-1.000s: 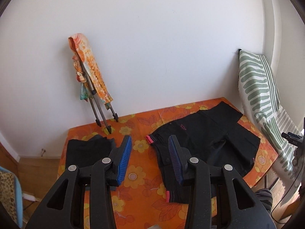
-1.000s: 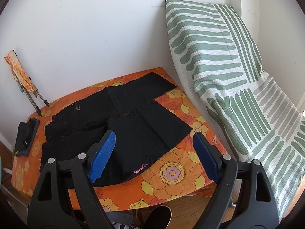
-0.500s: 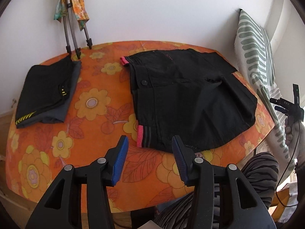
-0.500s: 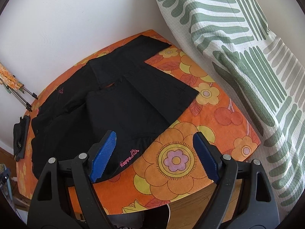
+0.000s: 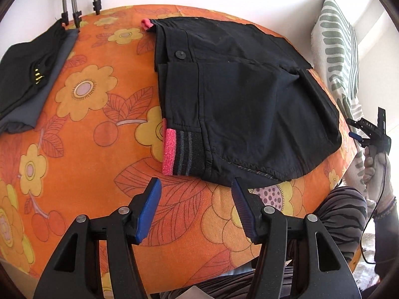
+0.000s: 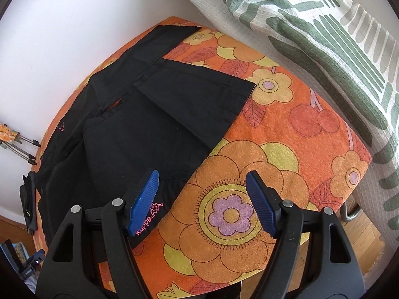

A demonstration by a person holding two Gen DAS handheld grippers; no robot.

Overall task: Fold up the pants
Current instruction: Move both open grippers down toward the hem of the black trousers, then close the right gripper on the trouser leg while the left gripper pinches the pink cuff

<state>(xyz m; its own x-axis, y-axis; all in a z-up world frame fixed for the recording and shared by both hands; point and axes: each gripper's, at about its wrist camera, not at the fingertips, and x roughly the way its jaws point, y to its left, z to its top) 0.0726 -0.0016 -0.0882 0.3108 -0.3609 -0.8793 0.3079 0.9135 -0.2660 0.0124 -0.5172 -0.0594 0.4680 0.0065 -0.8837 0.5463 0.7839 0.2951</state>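
Observation:
Black pants [image 5: 237,94] with a pink and striped waistband lie spread on the orange flowered table [image 5: 82,129]. My left gripper [image 5: 195,194] is open and empty, just in front of the near waistband corner. In the right wrist view the pants [image 6: 149,129] lie with their leg ends towards the right; a pink logo shows at the near hem. My right gripper [image 6: 202,182] is open and empty above the near leg hem, its left finger over the cloth. The right gripper also shows far right in the left wrist view [image 5: 369,132].
A folded dark garment [image 5: 32,74] lies at the table's left end, also seen in the right wrist view [image 6: 28,199]. Tripod legs [image 5: 74,2] stand at the back. A green-striped white cushion [image 6: 311,37] leans along the right side. My striped-trousered knee [image 5: 344,211] is at the front edge.
Both grippers have tilted down and come closer to the table. The left now hovers before the waistband, the right over the near leg hem. The right jaws have narrowed somewhat.

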